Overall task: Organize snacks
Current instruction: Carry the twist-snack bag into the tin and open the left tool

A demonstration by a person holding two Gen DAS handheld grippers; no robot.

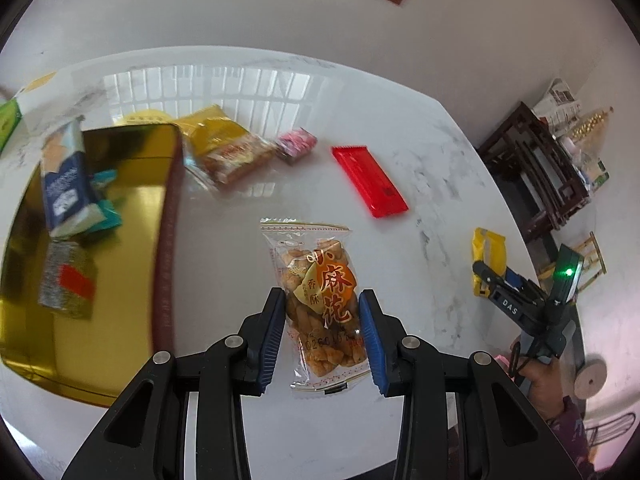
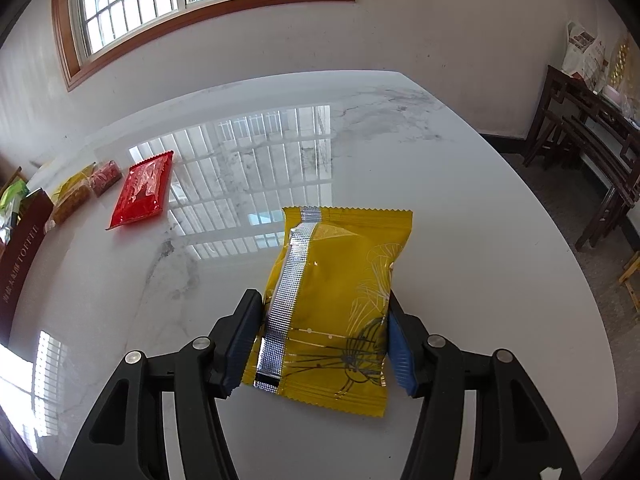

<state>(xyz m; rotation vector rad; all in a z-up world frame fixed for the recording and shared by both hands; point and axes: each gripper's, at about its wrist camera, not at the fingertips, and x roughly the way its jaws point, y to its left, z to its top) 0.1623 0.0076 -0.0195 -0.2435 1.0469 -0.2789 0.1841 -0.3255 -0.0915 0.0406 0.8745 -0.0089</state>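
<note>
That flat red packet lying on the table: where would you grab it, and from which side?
Grip the red packet across its narrow width, near the middle, coming down from above. It lies flat on the marble table, long and thin, with free table along both long edges, so the fingers of a hand-held gripper could likely straddle it there. The crimped ends look flimsier.

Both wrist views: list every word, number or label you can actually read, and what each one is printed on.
"小麻花" and "香酥": clear twisted-snack packet in the left gripper.
Date code at that packet's lower end: partly covered, unreadable.
"DAS": right gripper, body.
"TOFFEE": maroon side of the gold tin; the characters beside it are too blurred.
Yellow packet: no text.
</note>
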